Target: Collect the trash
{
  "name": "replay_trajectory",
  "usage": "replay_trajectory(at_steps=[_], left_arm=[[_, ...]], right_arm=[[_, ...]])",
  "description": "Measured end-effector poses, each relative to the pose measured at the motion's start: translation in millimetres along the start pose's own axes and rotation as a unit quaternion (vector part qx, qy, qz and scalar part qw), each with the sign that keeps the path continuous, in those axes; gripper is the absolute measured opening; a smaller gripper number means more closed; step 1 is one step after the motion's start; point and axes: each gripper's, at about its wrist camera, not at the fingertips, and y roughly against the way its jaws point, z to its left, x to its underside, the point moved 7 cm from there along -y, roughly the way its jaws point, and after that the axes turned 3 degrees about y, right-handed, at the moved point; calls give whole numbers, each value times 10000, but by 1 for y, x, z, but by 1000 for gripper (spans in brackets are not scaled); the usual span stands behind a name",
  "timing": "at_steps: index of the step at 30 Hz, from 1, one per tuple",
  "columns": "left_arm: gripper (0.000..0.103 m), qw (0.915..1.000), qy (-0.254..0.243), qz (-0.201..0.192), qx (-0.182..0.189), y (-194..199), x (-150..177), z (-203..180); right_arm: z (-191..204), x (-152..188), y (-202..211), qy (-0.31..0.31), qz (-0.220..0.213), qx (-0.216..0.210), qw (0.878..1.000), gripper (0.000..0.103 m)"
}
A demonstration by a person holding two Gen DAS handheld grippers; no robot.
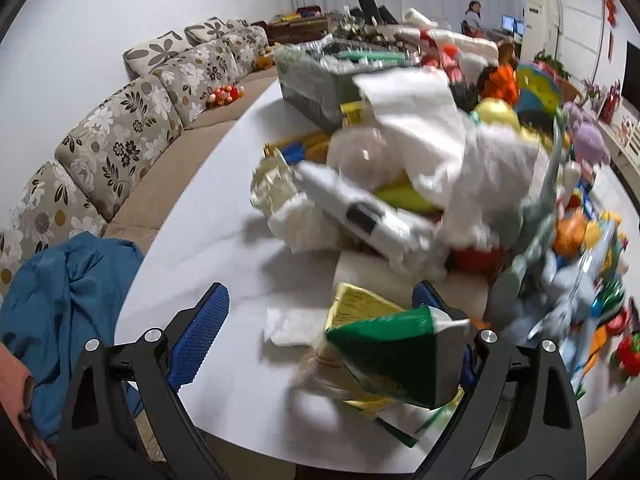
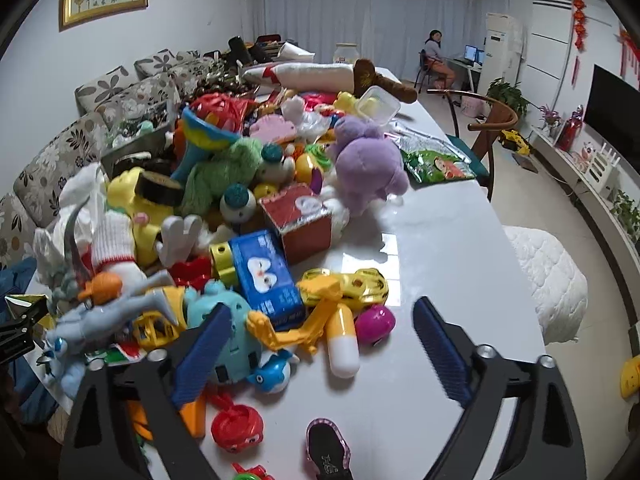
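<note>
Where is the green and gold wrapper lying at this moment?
In the left wrist view, the green and gold wrapper lies on the white table, between the left gripper's open fingers, right of a white tissue.

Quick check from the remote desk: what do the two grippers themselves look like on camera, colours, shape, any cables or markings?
Both match. The left gripper and the right gripper each have black, triangular cut-out arms, joined by round silver bolts. Their jaws carry blue pads with a fine knurled or ribbed texture. No cables or printed markings are visible in either wrist view. At the left view's lower edge, something salmon-pink may be a sleeve; that is unclear.
</note>
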Motion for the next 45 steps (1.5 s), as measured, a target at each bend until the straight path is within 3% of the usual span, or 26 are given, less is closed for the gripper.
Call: replay_trajectory(at_steps=[10, 19, 27, 36, 39, 45], left_arm=[[91, 9986, -73, -516, 125, 33, -37, -2], [91, 9971, 54, -714, 265, 40, -77, -18], [91, 9960, 84, -677, 568, 62, -67, -28], [91, 9954, 145, -559, 759, 68, -57, -30], [95, 9951, 193, -501, 830, 69, -53, -30], [96, 9956, 292, -688, 558, 78, -46, -24]], right_arm=[[25, -16, 16, 15, 5, 30, 10000, 98], [43, -39, 13, -260, 276, 58, 9993, 98], [71, -44, 38, 17, 140, 52, 9999, 98], [89, -38, 46, -72, 168, 123, 9998, 98], [93, -34, 47, -78, 188, 90, 9998, 98], [101, -33, 51, -13, 133, 42, 9999, 98]])
